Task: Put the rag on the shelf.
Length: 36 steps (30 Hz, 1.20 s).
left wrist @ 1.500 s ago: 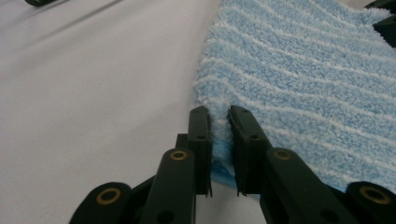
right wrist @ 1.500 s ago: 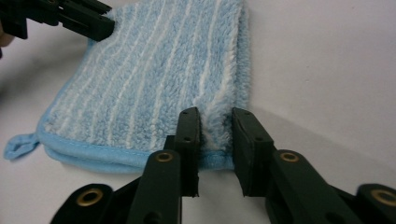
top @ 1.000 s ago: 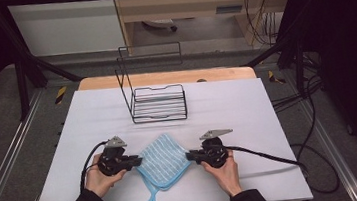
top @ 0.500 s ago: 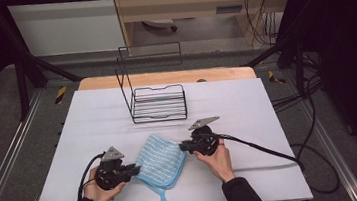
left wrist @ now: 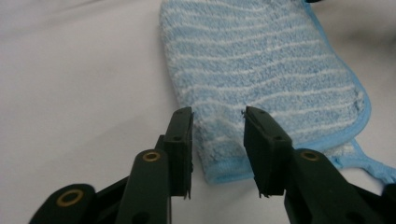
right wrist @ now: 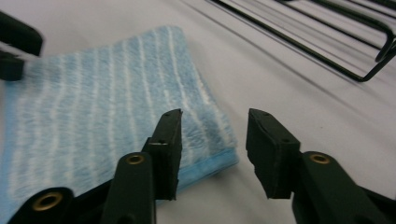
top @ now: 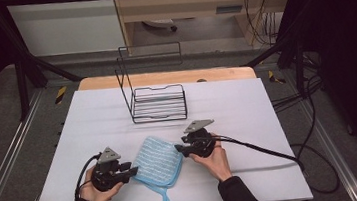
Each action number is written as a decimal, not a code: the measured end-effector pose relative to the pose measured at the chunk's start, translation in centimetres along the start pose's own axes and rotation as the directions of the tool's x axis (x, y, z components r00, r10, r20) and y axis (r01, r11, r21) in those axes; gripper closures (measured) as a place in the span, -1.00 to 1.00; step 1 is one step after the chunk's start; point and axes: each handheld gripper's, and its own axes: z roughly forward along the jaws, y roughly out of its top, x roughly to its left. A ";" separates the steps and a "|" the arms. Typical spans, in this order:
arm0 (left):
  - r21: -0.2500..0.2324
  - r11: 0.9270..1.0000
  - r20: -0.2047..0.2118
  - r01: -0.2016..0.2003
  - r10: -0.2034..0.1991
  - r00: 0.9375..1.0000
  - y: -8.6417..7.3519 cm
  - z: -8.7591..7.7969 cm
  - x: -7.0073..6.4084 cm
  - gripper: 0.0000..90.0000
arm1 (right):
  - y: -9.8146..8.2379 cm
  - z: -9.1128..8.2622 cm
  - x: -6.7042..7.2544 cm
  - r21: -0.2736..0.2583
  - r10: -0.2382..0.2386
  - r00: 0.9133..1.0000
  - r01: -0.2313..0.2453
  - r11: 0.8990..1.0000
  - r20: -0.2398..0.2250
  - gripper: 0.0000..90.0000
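A folded light-blue cloth with white stripes (top: 156, 160) lies flat on the white table, a hanging loop trailing from its near corner. My left gripper (top: 132, 171) rests at the cloth's near-left corner; in the left gripper view it (left wrist: 216, 154) is open, its jaws standing on either side of the cloth's (left wrist: 261, 70) blue-bound edge. My right gripper (top: 179, 149) is at the cloth's right corner; in the right gripper view it (right wrist: 212, 154) is open around the corner of the cloth (right wrist: 107, 121). A hand holds each gripper.
A black wire rack (top: 159, 102) with a tall back frame stands on the table beyond the cloth; its base wires (right wrist: 327, 42) show in the right gripper view. The right gripper's black cable (top: 267, 149) runs off the table's right side. A wooden strip (top: 164, 77) edges the far side.
The cloth has turned counter-clockwise. My right gripper moved forward and now sits at its right corner; my left gripper drew back toward the near edge and sits at its near-left corner.
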 end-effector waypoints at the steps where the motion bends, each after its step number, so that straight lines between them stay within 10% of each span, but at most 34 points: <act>1: -0.002 1.000 -0.003 -0.004 0.004 1.000 0.2 -0.1 0.2 0.37 | 0.0 -0.6 0.2 -0.017 0.002 1.000 -0.002 1.000 -0.007 0.13; 16: 0.108 0.994 0.047 -0.025 0.020 0.999 0.3 2.4 0.6 0.71 | -4.3 -3.0 6.3 0.013 0.022 0.980 -0.020 1.000 -0.197 0.33; 36: 0.104 0.994 0.051 -0.033 0.028 0.998 0.2 2.3 0.6 0.84 | -5.5 -0.5 10.8 0.085 -0.006 0.972 0.027 0.996 -0.235 0.65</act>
